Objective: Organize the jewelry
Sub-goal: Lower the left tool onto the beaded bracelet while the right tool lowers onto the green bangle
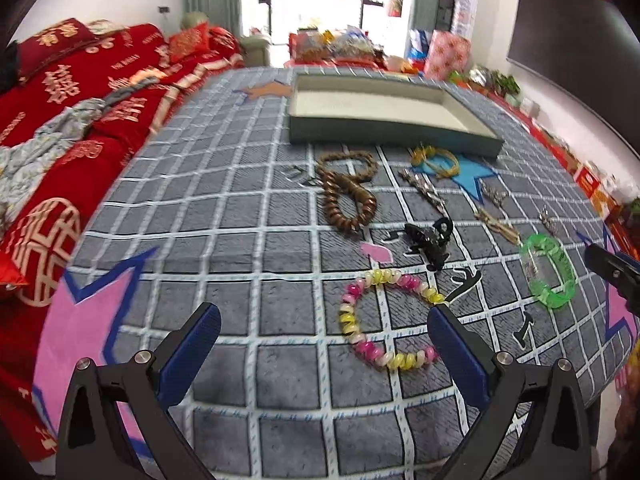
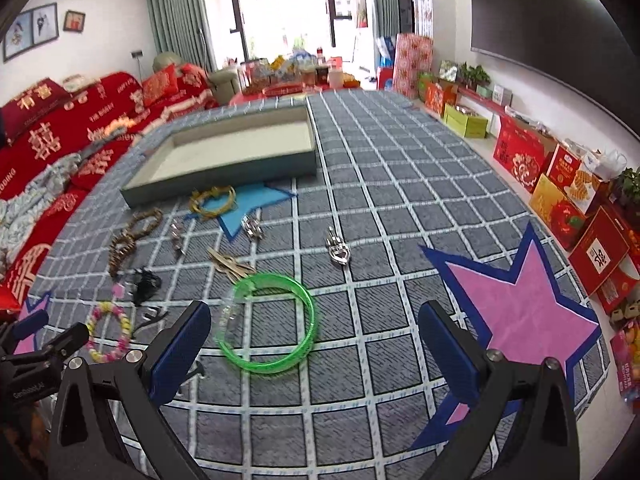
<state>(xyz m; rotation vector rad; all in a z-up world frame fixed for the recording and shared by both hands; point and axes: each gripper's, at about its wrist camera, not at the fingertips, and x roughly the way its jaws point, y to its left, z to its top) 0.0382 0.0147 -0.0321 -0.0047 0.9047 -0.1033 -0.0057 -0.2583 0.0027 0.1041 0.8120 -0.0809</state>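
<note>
Jewelry lies spread on a grey checked cloth. A pink-and-yellow coil bracelet (image 1: 386, 318) lies just ahead of my left gripper (image 1: 324, 332), which is open and holds nothing. A green bangle (image 2: 268, 322) lies between the fingertips of my open right gripper (image 2: 314, 338), low on the cloth. Farther off are a brown bead strand (image 1: 350, 190), a black hair claw (image 1: 432, 240), a yellow bracelet (image 1: 436, 160), silver pieces (image 2: 338, 250) and a wooden clip (image 2: 232, 264). An empty grey tray (image 1: 360, 130) stands beyond them.
A red-covered sofa (image 1: 72, 120) with bundled clothes runs along the left of the table. Red gift boxes (image 2: 560, 188) line the floor on the right under a dark screen (image 2: 540, 12). The table's right half (image 2: 400, 168) holds only the cloth.
</note>
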